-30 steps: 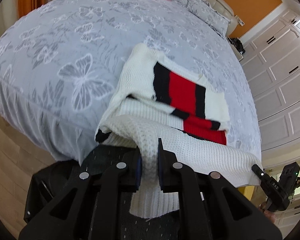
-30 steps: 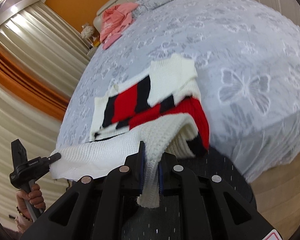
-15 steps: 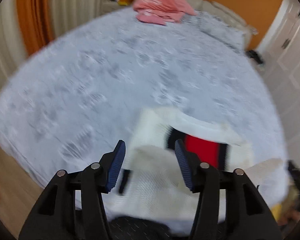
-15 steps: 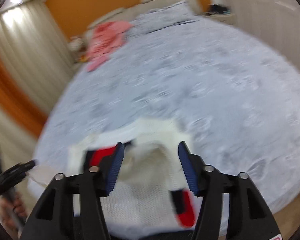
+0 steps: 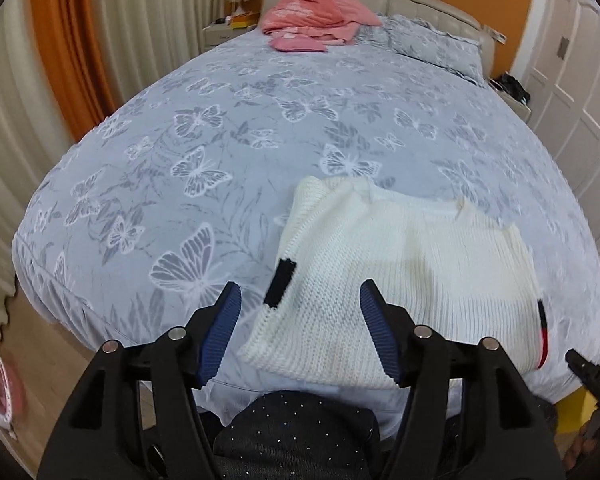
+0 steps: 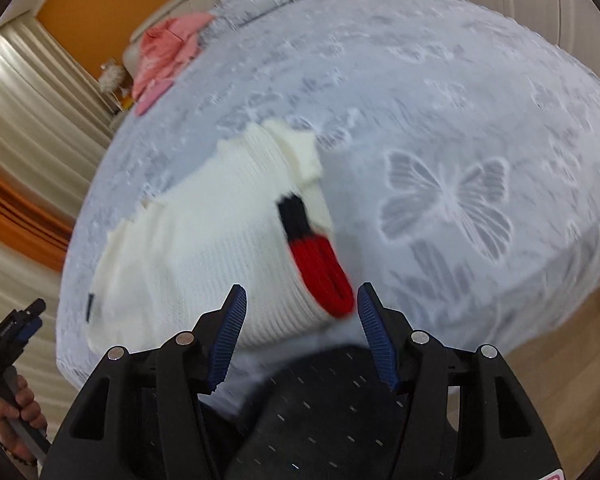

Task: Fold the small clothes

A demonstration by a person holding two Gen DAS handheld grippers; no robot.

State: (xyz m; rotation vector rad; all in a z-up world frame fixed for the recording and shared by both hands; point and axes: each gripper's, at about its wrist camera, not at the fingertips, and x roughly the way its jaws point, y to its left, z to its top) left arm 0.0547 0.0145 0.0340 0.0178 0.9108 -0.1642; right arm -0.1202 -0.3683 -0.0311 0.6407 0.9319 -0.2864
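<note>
A white knit sweater (image 5: pixel 400 264) with black and red stripes lies folded on the near edge of the bed, its white back side up. It also shows in the right wrist view (image 6: pixel 204 248), with a red and black cuff (image 6: pixel 320 268) at its right side. My left gripper (image 5: pixel 300 328) is open and empty, just above the sweater's near left edge. My right gripper (image 6: pixel 300 320) is open and empty, just above the sweater's near right corner.
The bed (image 5: pixel 220 128) has a grey butterfly-print cover. A pile of pink clothes (image 5: pixel 316 24) lies at the headboard end. Curtains (image 5: pixel 36 92) hang at the left, white wardrobe doors (image 5: pixel 580 92) at the right. Wooden floor (image 6: pixel 572 368) lies below the bed's edge.
Both grippers held the sweater's hem a second ago. They have let go and opened, and the hem now lies folded over the striped front, so the white side faces up.
</note>
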